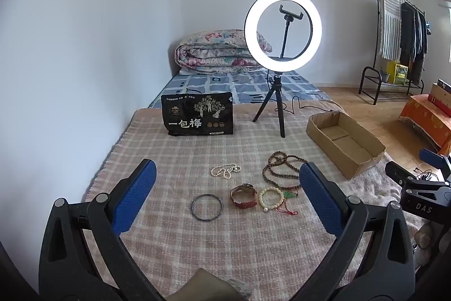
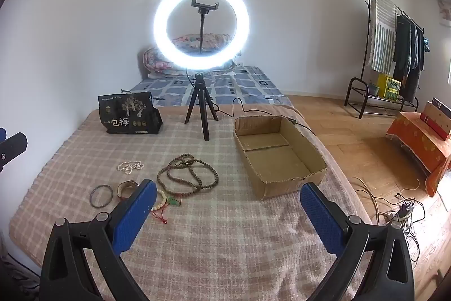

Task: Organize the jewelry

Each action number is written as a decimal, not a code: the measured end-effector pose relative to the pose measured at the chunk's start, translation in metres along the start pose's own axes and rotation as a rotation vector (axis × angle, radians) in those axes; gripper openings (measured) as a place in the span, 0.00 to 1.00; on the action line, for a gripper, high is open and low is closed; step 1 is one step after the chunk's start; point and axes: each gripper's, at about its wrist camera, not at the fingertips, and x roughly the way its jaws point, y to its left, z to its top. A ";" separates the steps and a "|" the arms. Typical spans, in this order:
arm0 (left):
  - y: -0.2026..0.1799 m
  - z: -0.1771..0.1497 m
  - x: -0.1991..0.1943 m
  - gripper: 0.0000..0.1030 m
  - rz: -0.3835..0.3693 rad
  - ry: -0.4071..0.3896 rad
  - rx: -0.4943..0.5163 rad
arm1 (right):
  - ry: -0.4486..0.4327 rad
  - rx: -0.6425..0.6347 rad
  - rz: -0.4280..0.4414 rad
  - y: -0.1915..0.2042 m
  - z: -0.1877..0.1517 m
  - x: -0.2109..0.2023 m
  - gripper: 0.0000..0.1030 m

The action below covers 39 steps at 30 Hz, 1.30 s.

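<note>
Stock on the plaid blanket (image 1: 174,148), near centre: thin stiff bangle (image 1: 206,207), light, pinch its rim; watch (image 1: 244,196), strap curled; limp pearl strand (image 1: 225,170); cream bead bracelet (image 1: 271,198); long brown bead string (image 2: 187,174), slack, sprawling left to right, scoop a bunched loop. Cardboard box (image 2: 293,188) far right, long axis near-to-far. Your left gripper (image 1: 227,199) and right gripper (image 2: 228,212) both gape, carrying nothing.

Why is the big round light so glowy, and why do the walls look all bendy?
In the right wrist view the ring light glares so hard its edge turns fuzzy; in the left wrist view it is bright but crisper. Both views come through a fisheye lens, so the walls and the clothes rack curve and the corners go black. The beads stay sharp.
</note>
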 end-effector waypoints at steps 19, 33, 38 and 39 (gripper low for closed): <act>-0.002 0.010 -0.005 1.00 0.005 -0.034 0.017 | -0.004 0.001 -0.002 0.000 0.000 0.000 1.00; -0.002 0.008 -0.005 1.00 0.004 -0.039 0.017 | -0.002 0.003 0.000 -0.002 -0.001 0.000 1.00; -0.002 0.008 -0.005 1.00 0.003 -0.039 0.017 | 0.000 0.003 0.001 -0.002 -0.002 0.001 1.00; -0.002 0.008 -0.005 1.00 0.003 -0.039 0.017 | 0.002 0.003 0.001 -0.002 -0.002 0.001 1.00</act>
